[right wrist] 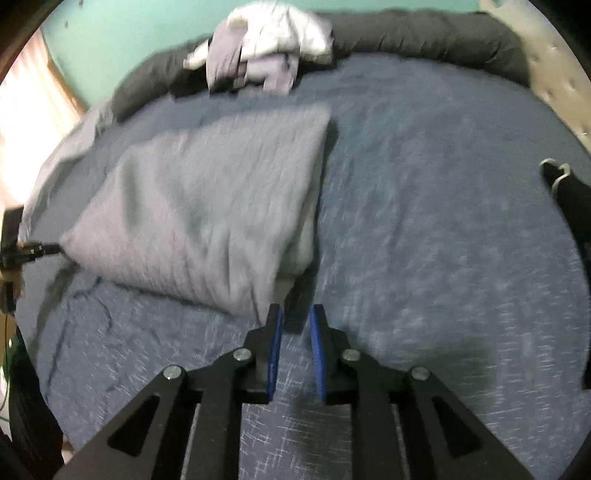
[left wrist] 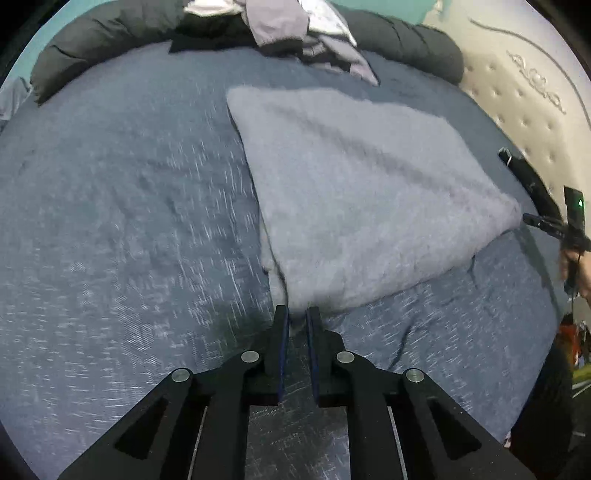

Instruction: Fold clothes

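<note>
Nearest, the left gripper [left wrist: 296, 317] pinches one corner of the folded grey garment [left wrist: 354, 192] between nearly shut jaws. Right gripper [right wrist: 295, 318] pinches the opposite corner. Garment lies on the blue bedspread [left wrist: 110, 221]; clothes pile [left wrist: 291, 26] at twelve o'clock.

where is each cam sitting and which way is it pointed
Left wrist: on the left gripper, low over the blue bedspread, facing the grey garment and dark bolster; the person's hand shows at the right edge.
Right wrist: on the right gripper, facing the same garment from its other corner; the left gripper shows at the far left.
Shared: garment, bedspread, clothes pile.
</note>
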{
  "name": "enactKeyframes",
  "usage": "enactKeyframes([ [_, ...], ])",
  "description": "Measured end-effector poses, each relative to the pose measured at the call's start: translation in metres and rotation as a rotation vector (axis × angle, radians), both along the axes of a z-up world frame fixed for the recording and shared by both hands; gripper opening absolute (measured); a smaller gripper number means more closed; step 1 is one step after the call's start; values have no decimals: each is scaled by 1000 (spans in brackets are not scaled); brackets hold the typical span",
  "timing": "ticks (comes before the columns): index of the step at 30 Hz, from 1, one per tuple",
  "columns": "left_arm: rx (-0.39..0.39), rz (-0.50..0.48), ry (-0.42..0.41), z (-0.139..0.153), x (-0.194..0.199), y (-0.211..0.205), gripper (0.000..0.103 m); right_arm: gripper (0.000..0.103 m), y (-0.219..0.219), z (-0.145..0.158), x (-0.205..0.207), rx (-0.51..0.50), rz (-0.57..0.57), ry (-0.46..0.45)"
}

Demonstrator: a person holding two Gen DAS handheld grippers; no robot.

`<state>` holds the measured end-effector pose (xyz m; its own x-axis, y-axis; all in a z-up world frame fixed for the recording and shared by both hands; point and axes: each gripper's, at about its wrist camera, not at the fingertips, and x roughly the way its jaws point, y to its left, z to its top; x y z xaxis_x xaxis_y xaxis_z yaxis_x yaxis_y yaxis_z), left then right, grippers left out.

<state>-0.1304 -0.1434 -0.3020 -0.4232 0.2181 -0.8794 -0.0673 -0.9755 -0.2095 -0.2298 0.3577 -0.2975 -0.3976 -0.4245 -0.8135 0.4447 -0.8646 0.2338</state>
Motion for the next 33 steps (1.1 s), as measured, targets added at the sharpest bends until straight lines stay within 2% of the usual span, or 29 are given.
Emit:
enactKeyframes([
  [2,20,-9,22,2,-7,-1,15,15,-1,12,-4,-52,9,12],
  [4,24,-16,39,2,-16,22,17,15,-9,6,-7,-38,16,-6],
  [8,45,-34,56,6,-22,30,19,15,-25,-13,-10,5,27,-48],
  [12,58,-3,-14,-24,-46,34,19,15,-41,-31,-13,48,38,-89],
  [14,75,22,-63,-43,-46,31,19,15,-49,-40,-14,69,44,-109],
  [16,106,36,-73,-55,-44,26,21,12,-57,-49,-16,90,50,-130],
  [19,210,86,-71,-62,-36,11,21,12,-54,-43,-20,66,37,-134],
  [22,231,95,-57,-56,-34,7,21,12,-48,-34,-24,34,22,-134],
  [25,230,121,-31,-45,-43,-5,22,17,-42,-18,-35,6,-15,-102],
  [26,230,132,-21,-42,-47,-9,22,25,-41,-11,-43,-4,-36,-88],
  [28,228,154,-2,-34,-55,-19,29,38,-39,0,-61,-22,-78,-72],
  [30,227,176,17,-26,-63,-28,44,40,-40,6,-82,-37,-111,-68],
  [32,224,190,24,-26,-79,-35,49,43,-47,7,-102,-41,-125,-69],
  [33,223,196,25,-27,-88,-38,49,48,-51,6,-110,-25,-128,-65],
])
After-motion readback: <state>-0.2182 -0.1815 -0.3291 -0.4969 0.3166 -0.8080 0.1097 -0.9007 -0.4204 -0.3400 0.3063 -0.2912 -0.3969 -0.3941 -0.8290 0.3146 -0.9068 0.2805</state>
